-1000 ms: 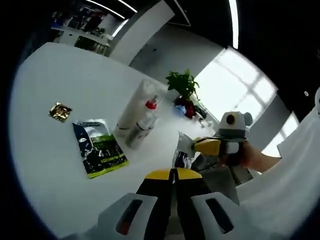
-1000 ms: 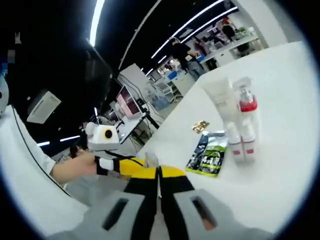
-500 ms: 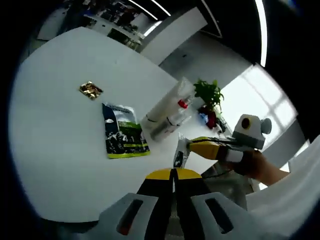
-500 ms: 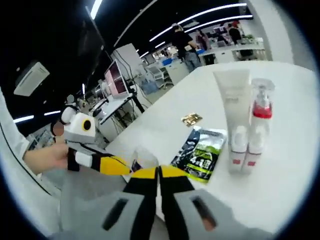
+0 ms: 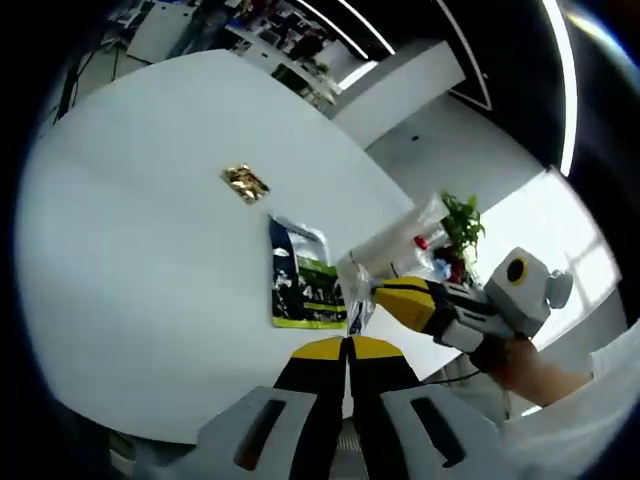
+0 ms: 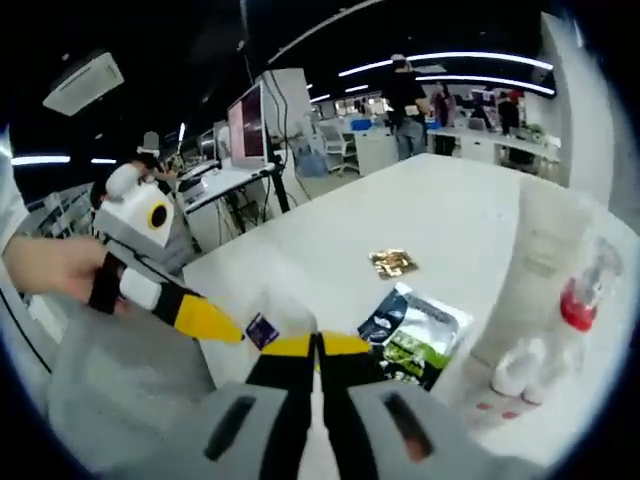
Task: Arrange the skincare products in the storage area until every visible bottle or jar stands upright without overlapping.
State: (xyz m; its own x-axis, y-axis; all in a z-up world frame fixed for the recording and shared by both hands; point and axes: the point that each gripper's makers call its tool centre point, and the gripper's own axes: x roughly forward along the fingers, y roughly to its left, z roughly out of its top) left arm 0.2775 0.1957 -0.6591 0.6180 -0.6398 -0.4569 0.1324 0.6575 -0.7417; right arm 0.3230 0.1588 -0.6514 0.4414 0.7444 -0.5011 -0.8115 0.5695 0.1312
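Grippers: your left gripper (image 5: 346, 345) has its jaws closed, and so does your right gripper (image 6: 318, 342); a small clear sachet (image 5: 356, 300) sits at their tips, though which one pinches it is unclear.
Sachet: light, limp, slick; take it by the edge.
Bottles: bagged cluster (image 6: 545, 330) at 3 o'clock in right gripper view, beside green pouch (image 6: 415, 335); rigid, topple-prone, so hold the bodies low.
Foil packet: gold packet (image 6: 392, 263) at 12 o'clock on table (image 5: 140, 250).

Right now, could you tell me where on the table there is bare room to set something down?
The widest bare stretch of the table lies on the far side of the gold packet and the green sachet, away from the bottles. It is crowded where the sachet, the white tube and the red-collared bottle cluster, with the right gripper holding a small clear pouch in front of them.
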